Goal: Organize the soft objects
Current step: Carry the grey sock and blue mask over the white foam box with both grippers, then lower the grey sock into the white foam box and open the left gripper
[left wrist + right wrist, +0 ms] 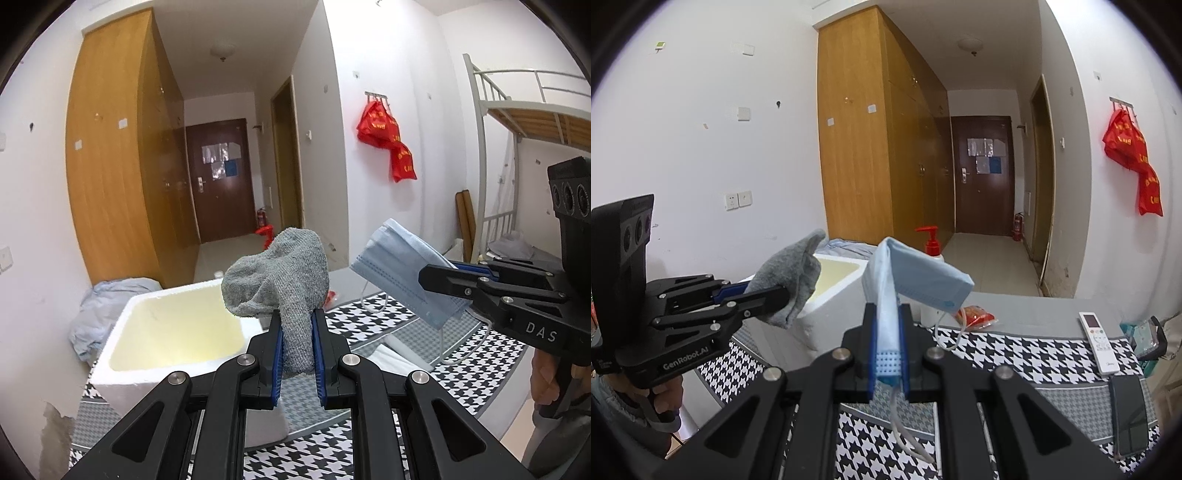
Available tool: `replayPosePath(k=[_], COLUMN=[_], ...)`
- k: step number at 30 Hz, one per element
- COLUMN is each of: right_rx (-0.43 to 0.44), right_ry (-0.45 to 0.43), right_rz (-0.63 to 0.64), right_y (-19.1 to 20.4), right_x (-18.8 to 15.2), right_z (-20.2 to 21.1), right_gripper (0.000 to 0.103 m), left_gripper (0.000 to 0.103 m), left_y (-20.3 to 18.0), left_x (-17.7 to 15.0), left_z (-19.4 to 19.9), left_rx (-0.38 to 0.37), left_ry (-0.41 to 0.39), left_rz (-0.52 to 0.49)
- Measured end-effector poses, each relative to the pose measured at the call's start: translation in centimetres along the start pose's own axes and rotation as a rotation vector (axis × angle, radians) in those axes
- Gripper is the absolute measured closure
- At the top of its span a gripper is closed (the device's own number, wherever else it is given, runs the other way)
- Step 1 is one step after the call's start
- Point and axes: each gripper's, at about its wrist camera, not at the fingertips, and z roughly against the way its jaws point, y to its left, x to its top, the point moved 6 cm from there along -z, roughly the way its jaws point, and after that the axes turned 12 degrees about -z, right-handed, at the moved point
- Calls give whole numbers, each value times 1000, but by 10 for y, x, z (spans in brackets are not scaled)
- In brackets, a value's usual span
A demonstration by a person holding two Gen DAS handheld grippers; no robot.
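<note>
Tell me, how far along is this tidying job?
Nothing looks put away yet: the white foam box shows only its bare inside. Both items are in hand: the left gripper is clamped on a grey sock, and the right gripper is clamped on a blue face mask, both lifted above the checked cloth. Dropping them somewhere, probably the box, remains.

The left gripper [297, 354] is raised, its two blue-padded fingers [277, 354] pinched together on a grey sock [284, 280] that flops over their tips. Just to its right, the right gripper [886, 343] is clamped on a blue face mask [916, 280] draping forward past its fingertips.
</note>
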Motion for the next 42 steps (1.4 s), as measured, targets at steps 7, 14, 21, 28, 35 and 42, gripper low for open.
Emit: replayPosePath(k=[7, 14, 21, 28, 35, 42], right_rx=[24, 51, 79, 101, 138, 145], right_ry=[2, -1, -5, 0, -1, 8], right_rz=[8, 11, 22, 35, 41, 52], right_y=[8, 16, 28, 39, 47, 48], right_x=[2, 8, 13, 17, 18, 18], right_z=[-8, -14, -21, -29, -38, -44], right_gripper=[89, 89, 89, 90, 89, 89], left_gripper=[88, 88, 88, 88, 88, 88], left_y=[11, 24, 33, 48, 60, 75], left_x=[3, 3, 6, 2, -4, -9], left_z=[4, 9, 11, 10, 6, -6], left_rx=[33, 66, 94, 133, 175, 195], left_ry=[-8, -20, -27, -22, 6, 34], left_rz=[8, 25, 26, 53, 64, 89])
